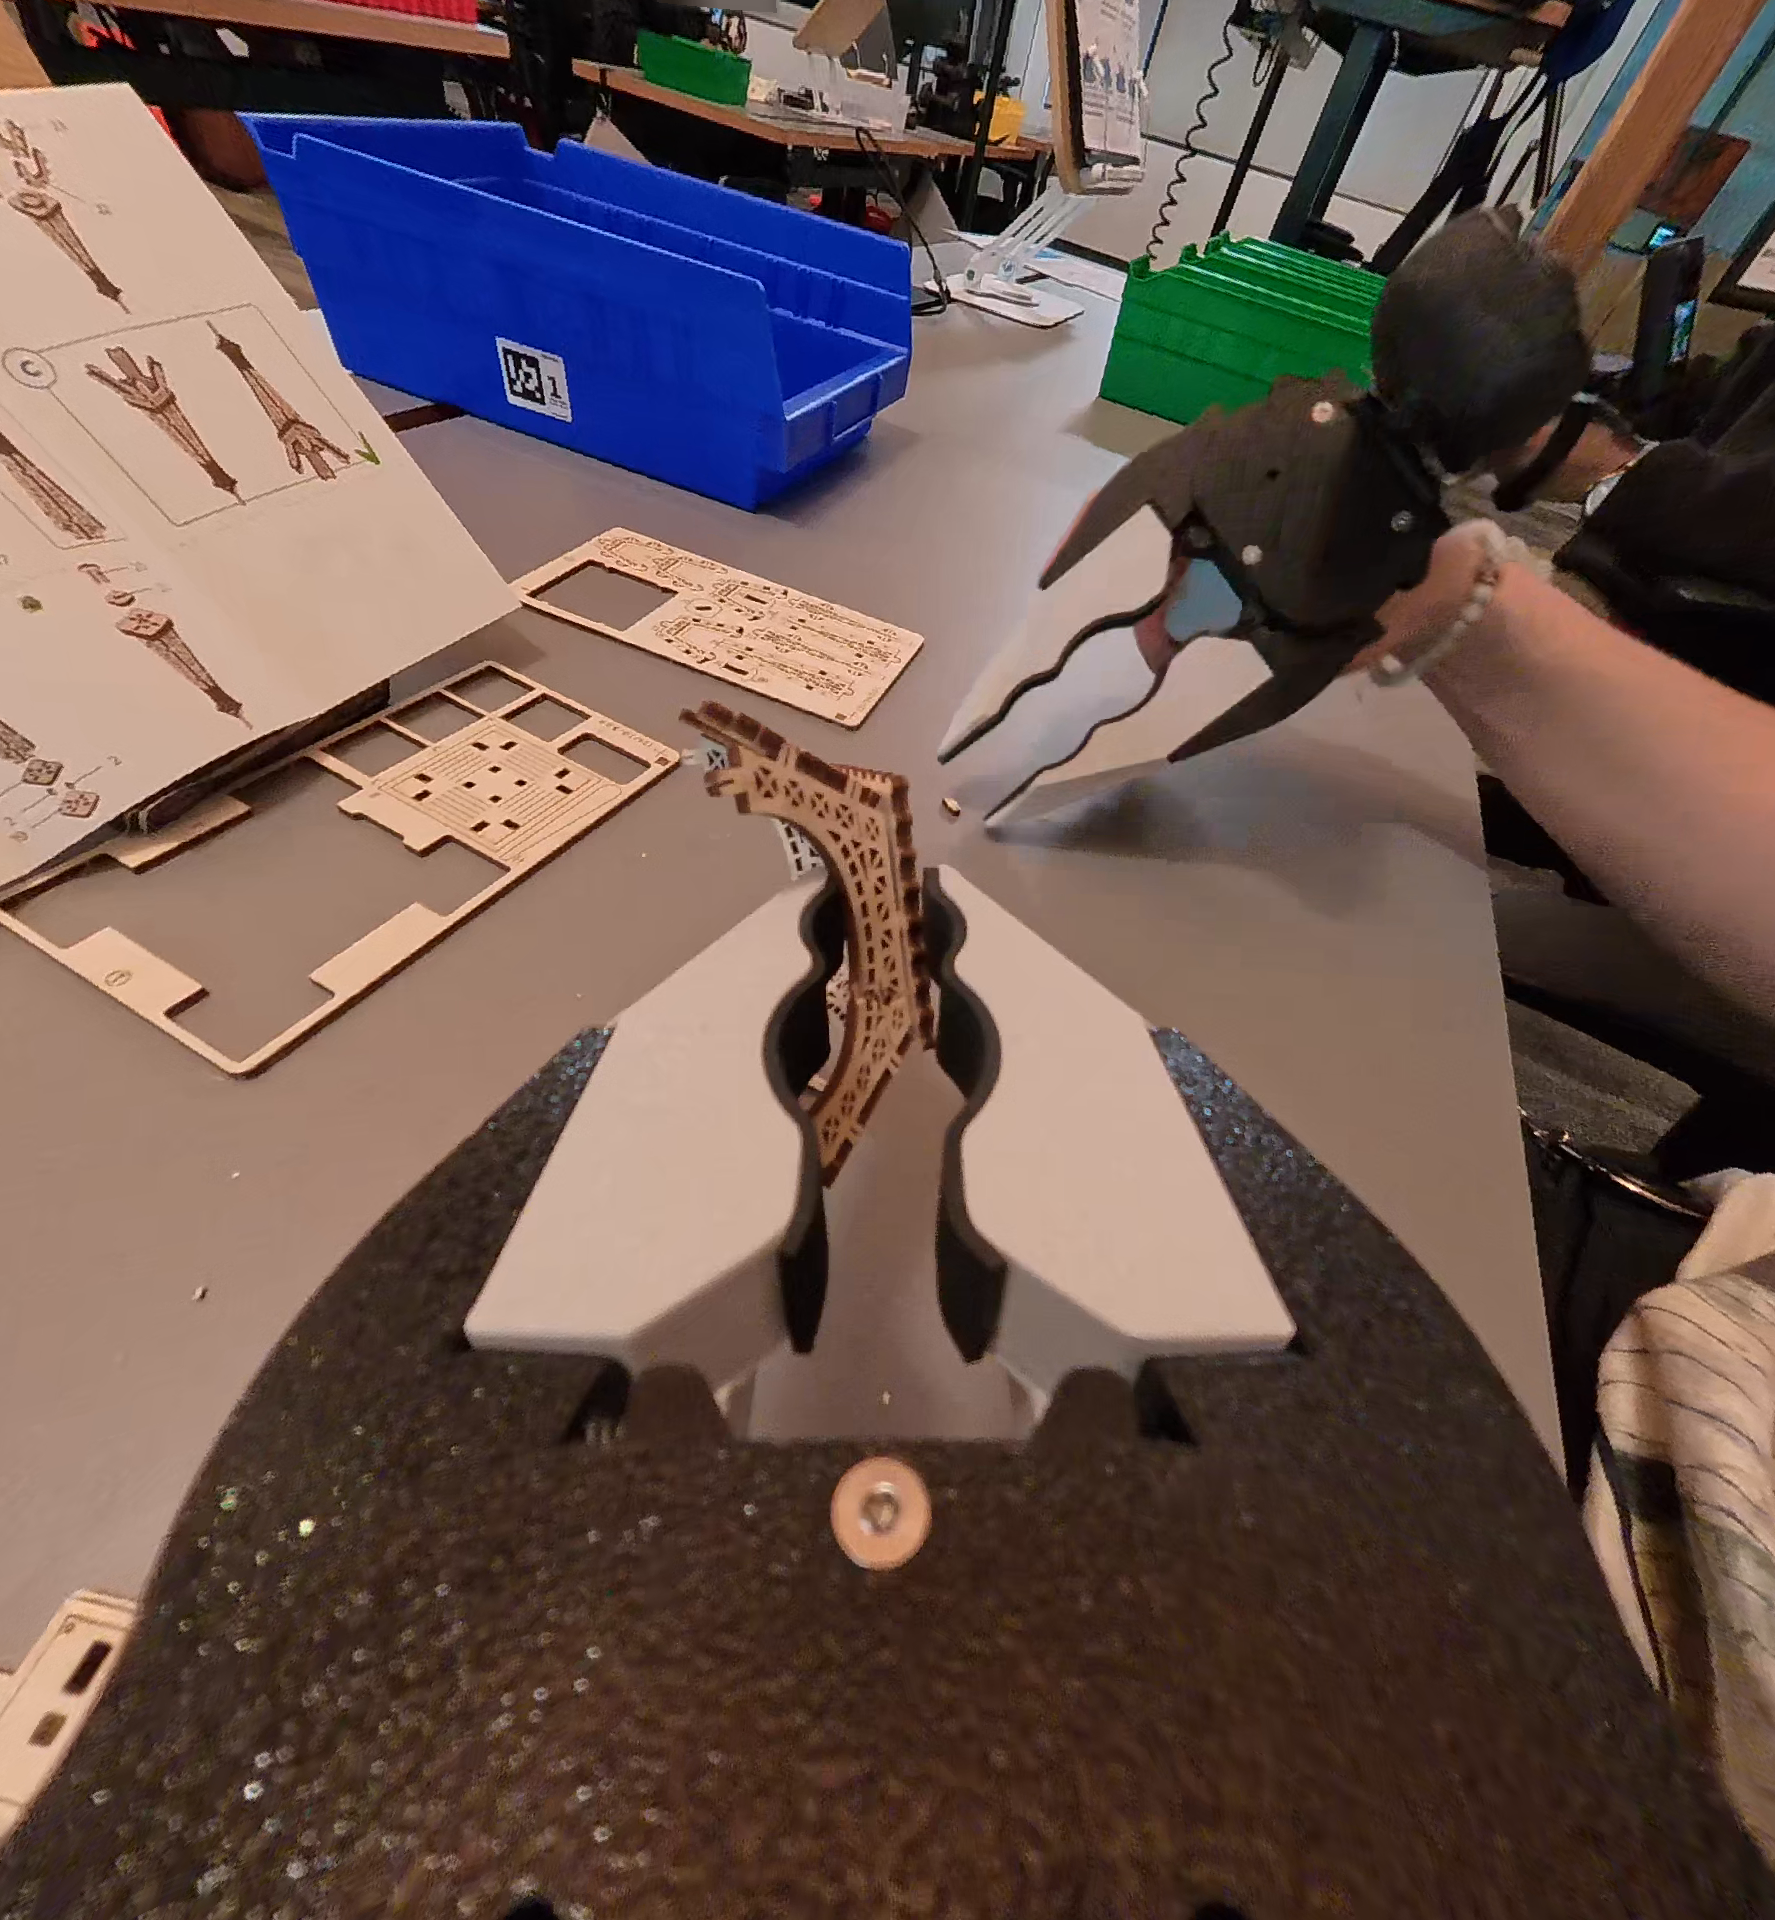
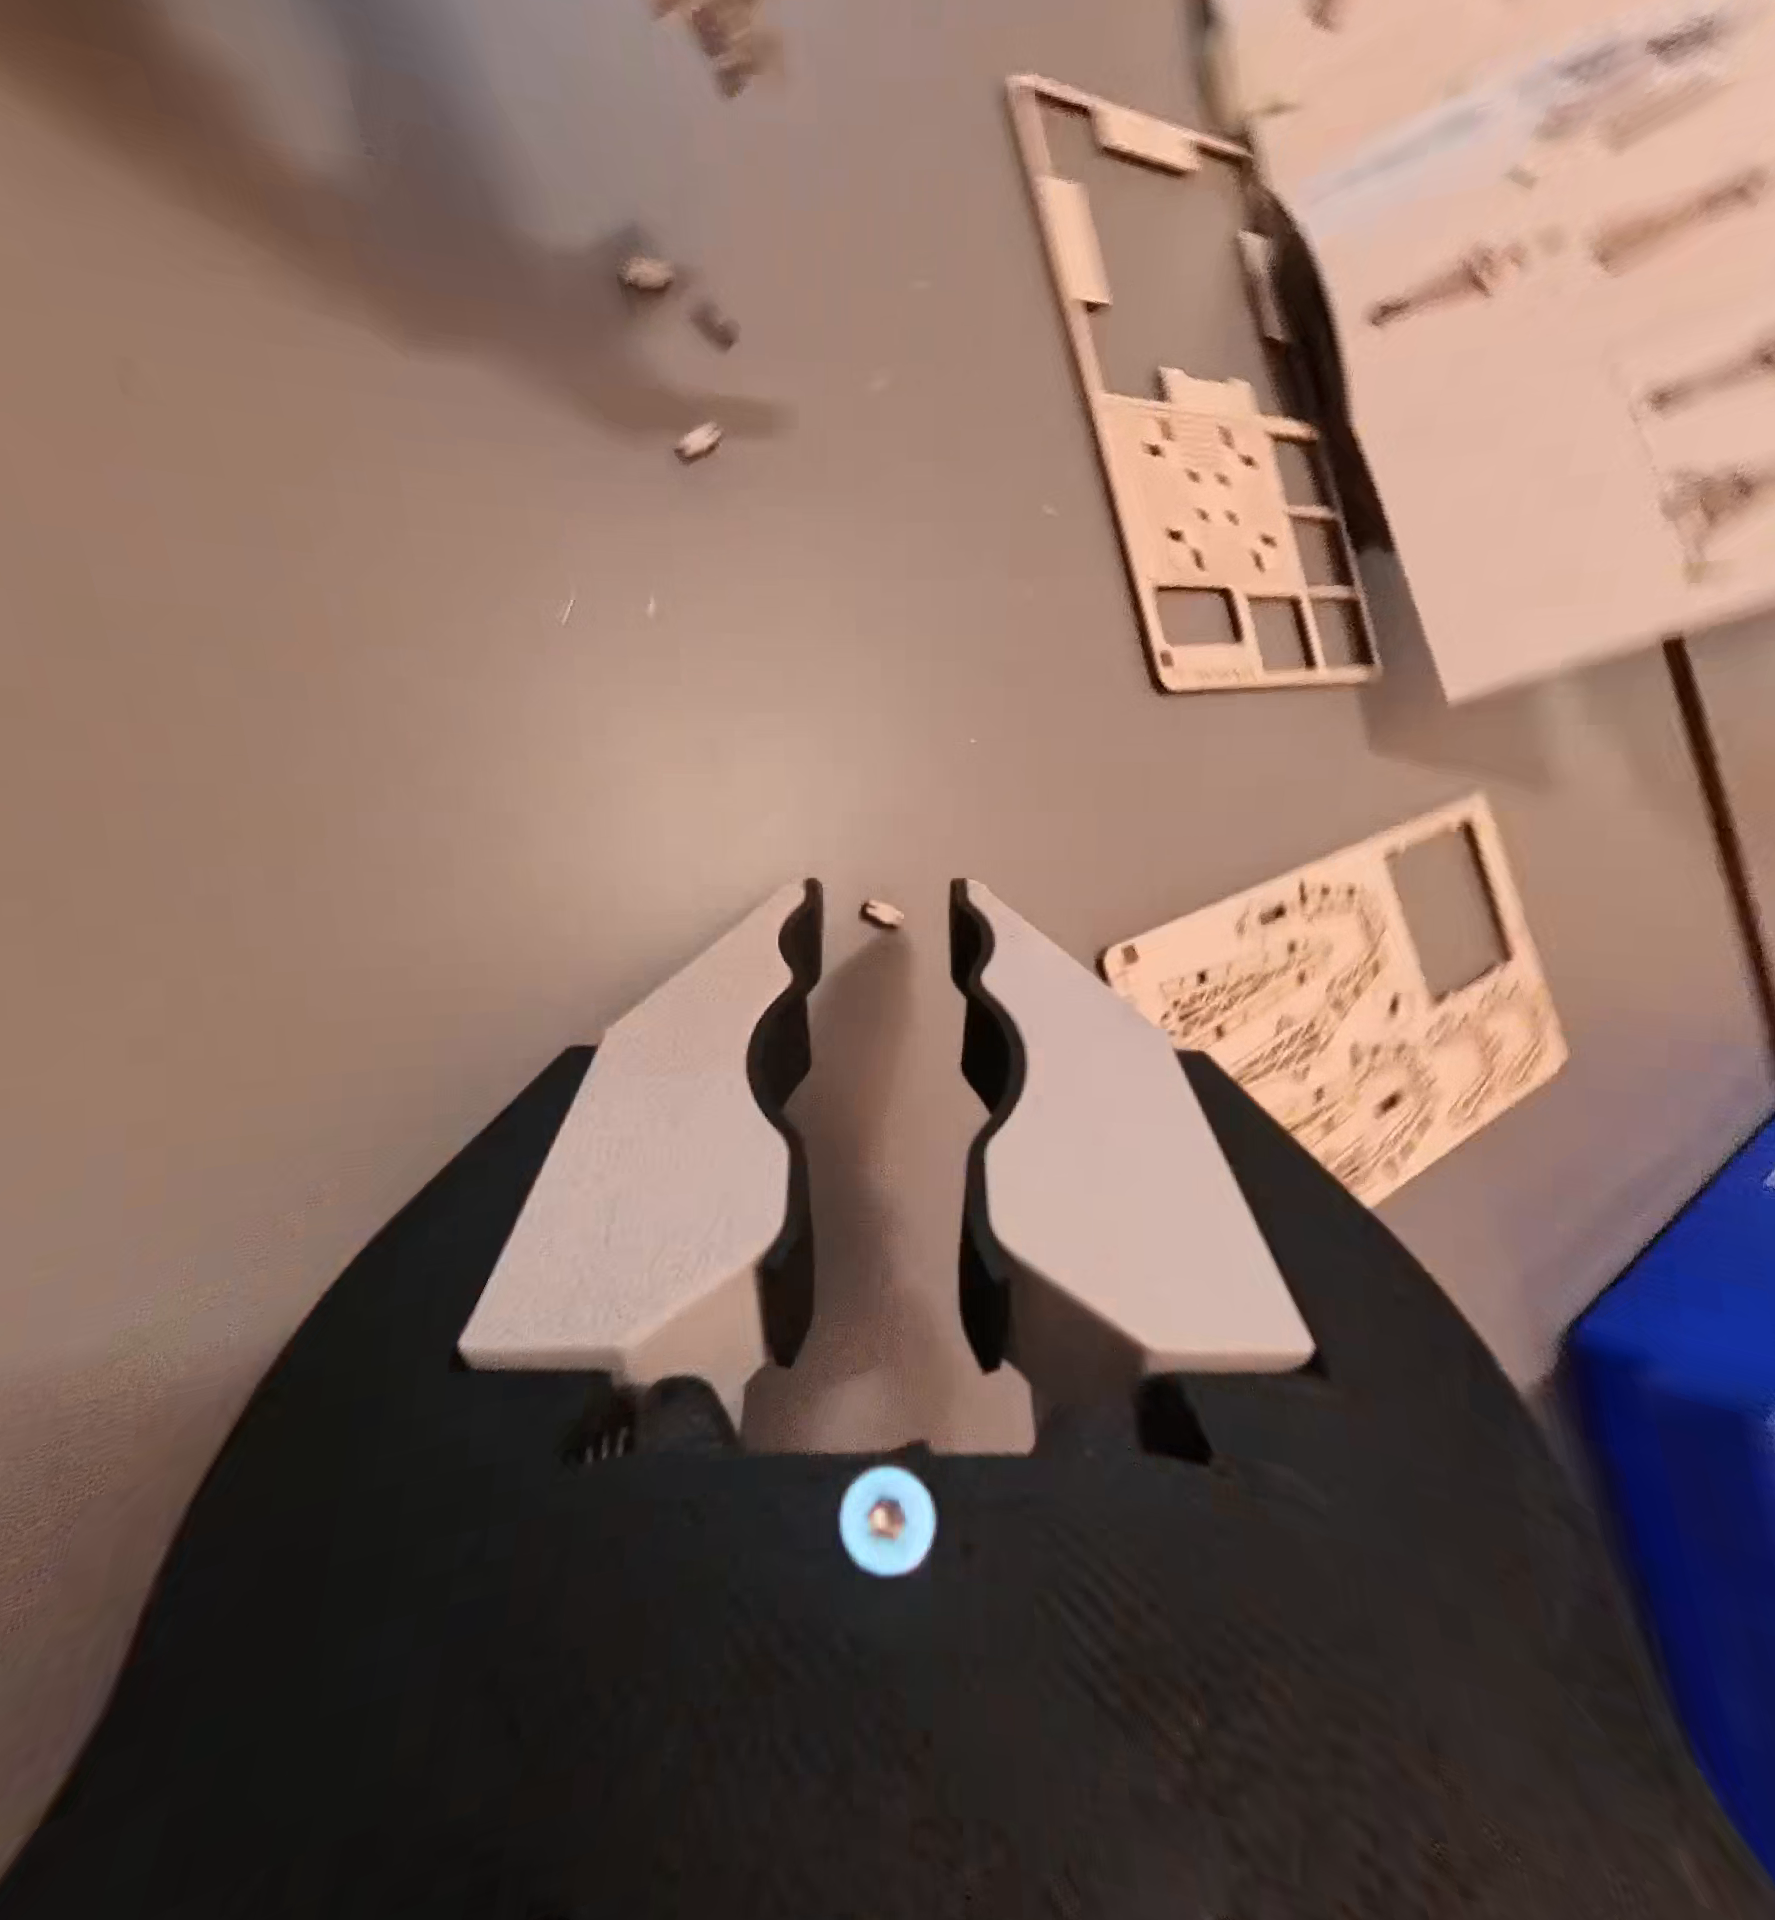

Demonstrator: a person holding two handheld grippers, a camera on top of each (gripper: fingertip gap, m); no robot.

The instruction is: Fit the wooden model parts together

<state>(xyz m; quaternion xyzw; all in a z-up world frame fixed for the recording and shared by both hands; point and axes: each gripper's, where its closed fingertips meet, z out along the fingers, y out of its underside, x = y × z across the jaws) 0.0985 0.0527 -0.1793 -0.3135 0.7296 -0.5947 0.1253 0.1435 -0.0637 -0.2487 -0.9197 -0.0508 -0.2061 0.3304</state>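
Observation:
My left gripper (image 1: 875,883) is shut on a curved wooden lattice piece (image 1: 857,925), a tower leg section, and holds it upright above the grey table. My right gripper (image 2: 883,888) is open, tips down at the table. A tiny wooden peg (image 2: 881,913) lies on the table between its fingertips. In the left wrist view the right gripper (image 1: 966,784) shows at the right with the peg (image 1: 950,805) beside its tips. Several more small wooden bits (image 2: 697,442) lie farther off.
Two punched-out wooden sheets (image 1: 343,831) (image 1: 727,623) lie on the table, also in the right wrist view (image 2: 1215,416) (image 2: 1340,1018). An instruction sheet (image 1: 135,468) stands at the left. A blue bin (image 1: 592,301) and green bins (image 1: 1236,322) stand behind. A person's arm (image 1: 1610,758) reaches in.

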